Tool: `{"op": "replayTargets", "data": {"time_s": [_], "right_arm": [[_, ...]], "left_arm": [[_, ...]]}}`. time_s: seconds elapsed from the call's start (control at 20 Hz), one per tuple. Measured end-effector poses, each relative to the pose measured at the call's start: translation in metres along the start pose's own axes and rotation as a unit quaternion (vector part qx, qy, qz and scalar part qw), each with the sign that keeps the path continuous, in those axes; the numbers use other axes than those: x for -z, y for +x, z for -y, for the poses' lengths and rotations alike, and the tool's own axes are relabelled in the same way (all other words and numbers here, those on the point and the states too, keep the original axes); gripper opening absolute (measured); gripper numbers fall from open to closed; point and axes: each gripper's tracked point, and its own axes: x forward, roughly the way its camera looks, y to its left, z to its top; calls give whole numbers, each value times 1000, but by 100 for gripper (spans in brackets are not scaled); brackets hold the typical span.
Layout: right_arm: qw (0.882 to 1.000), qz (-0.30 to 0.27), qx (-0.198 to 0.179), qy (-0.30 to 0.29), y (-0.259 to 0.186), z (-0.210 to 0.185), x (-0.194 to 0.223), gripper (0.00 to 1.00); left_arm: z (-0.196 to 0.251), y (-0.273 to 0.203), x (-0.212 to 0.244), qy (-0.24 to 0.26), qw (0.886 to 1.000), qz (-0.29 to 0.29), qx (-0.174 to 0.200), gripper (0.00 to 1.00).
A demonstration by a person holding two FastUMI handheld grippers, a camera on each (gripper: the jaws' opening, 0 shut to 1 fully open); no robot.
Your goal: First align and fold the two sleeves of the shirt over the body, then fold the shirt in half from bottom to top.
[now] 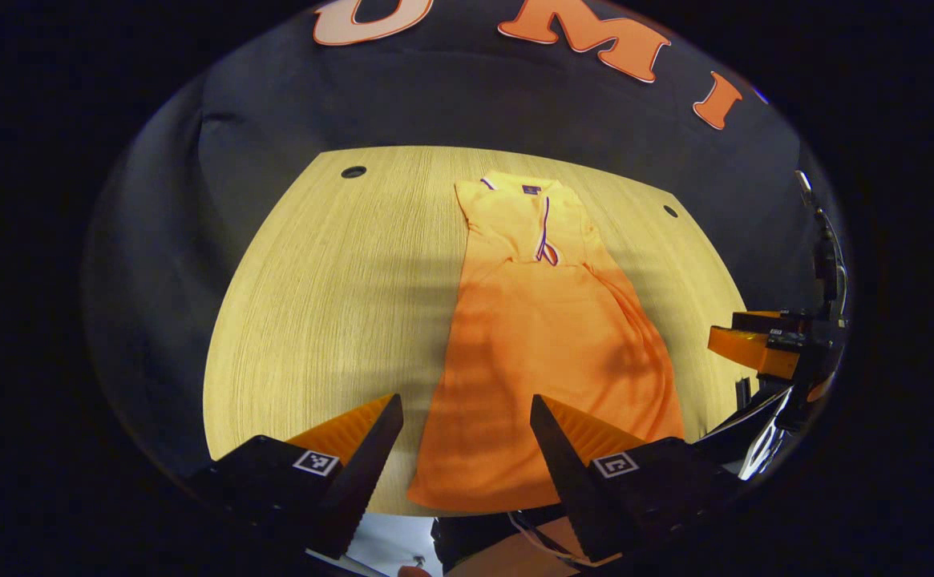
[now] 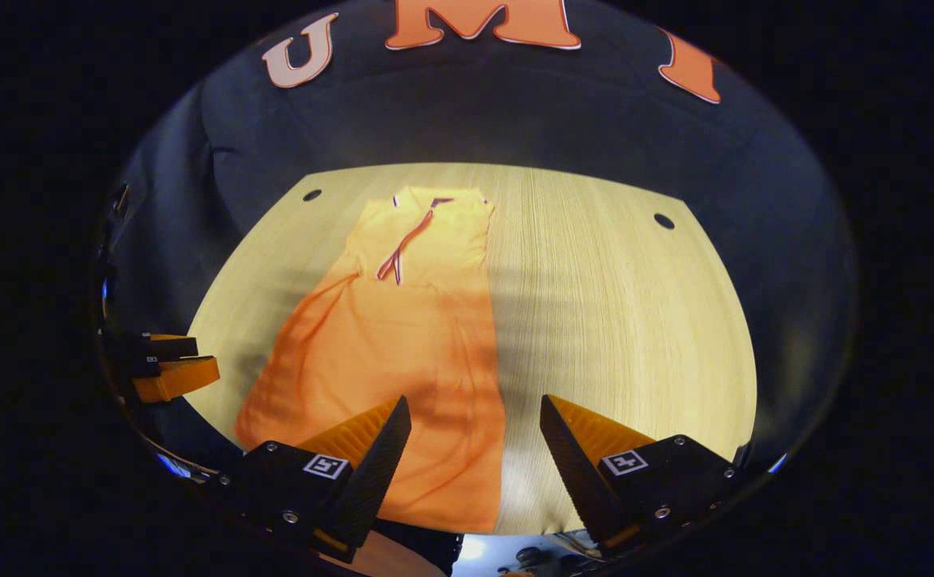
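An orange polo shirt (image 1: 547,344) lies flat on the wooden table (image 1: 330,304), collar at the far end, hem toward me, both sleeves folded in over the body. My left gripper (image 1: 467,409) hangs open above the hem's left corner, nothing between its fingers. In the right gripper view the same shirt (image 2: 386,353) lies left of centre, and my right gripper (image 2: 475,413) stands open over the hem's right edge, holding nothing. The right gripper (image 1: 771,353) appears at the right edge of the left gripper view; the left gripper (image 2: 166,369) appears at the left edge of the right gripper view.
The table (image 2: 627,320) has small round holes near its far corners (image 1: 353,171) (image 2: 664,220). Bare wood stretches on both sides of the shirt. Black cloth walls close the booth behind the table.
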Motion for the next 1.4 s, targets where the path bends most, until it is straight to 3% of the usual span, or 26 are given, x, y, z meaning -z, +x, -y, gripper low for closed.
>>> {"op": "replayTargets", "data": {"time_s": [0.55,0.95,1.4], "right_arm": [[988,-157,10,-5,18,-5,128,99],[980,-197,30,-19,40,0,161,99],[974,-225,16,-10,41,-11,170,98]], "left_arm": [[-14,29,101,13,993,-110,-27,99],[-17,55,137,33,985,-161,-50,99],[-16,60,144,33,981,-185,-58,97]]}}
